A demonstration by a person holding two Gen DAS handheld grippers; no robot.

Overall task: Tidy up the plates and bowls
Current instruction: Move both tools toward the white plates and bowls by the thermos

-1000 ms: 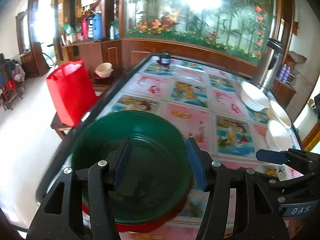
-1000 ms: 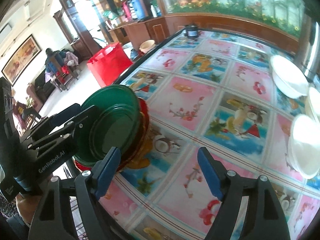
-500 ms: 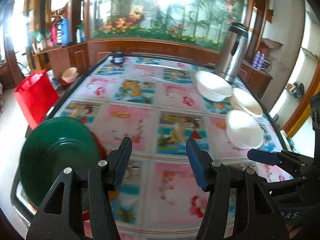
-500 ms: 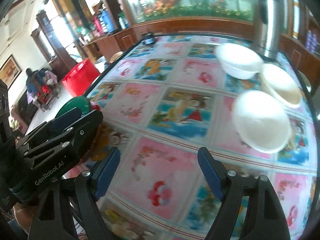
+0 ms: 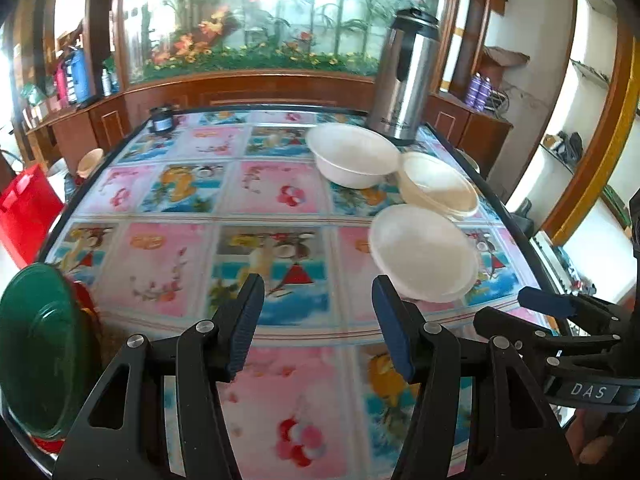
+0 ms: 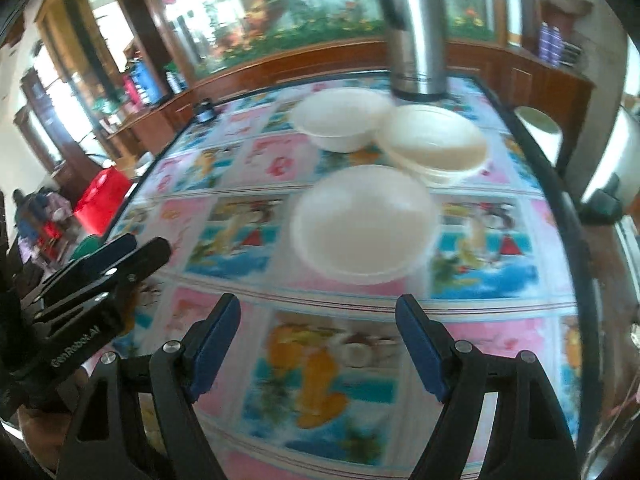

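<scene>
1. Behind the table (image 5: 280, 332) runs a wooden counter with a long glass panel of painted flowers and plants (image 5: 256, 20); the tabletop is covered in bright cartoon picture tiles in pink and blue.
2. Three white bowls sit grouped at the far right of the table: the nearest bowl (image 6: 362, 222), a cream bowl (image 6: 434, 142) behind it to the right, and a far bowl (image 6: 342, 118) behind it to the left.
3. Just behind the far bowl stands a steel thermos jug (image 5: 404, 80), upright, near the table's back edge.
4. At the near left edge lies a stack of plates (image 5: 36, 344) — green on top, a red rim showing beneath.
5. Left gripper (image 5: 318, 316): jaws spread with nothing between the blue pads, above the tabletop and pointing toward the nearest bowl, which lies just beyond its right finger.
6. Right gripper (image 6: 318, 338): jaws spread wider, empty — the nearest bowl sits straight ahead of the gap, apart from the pads.
7. Beside the table's left side, on the floor, stands a red bag (image 5: 24, 204).
</scene>
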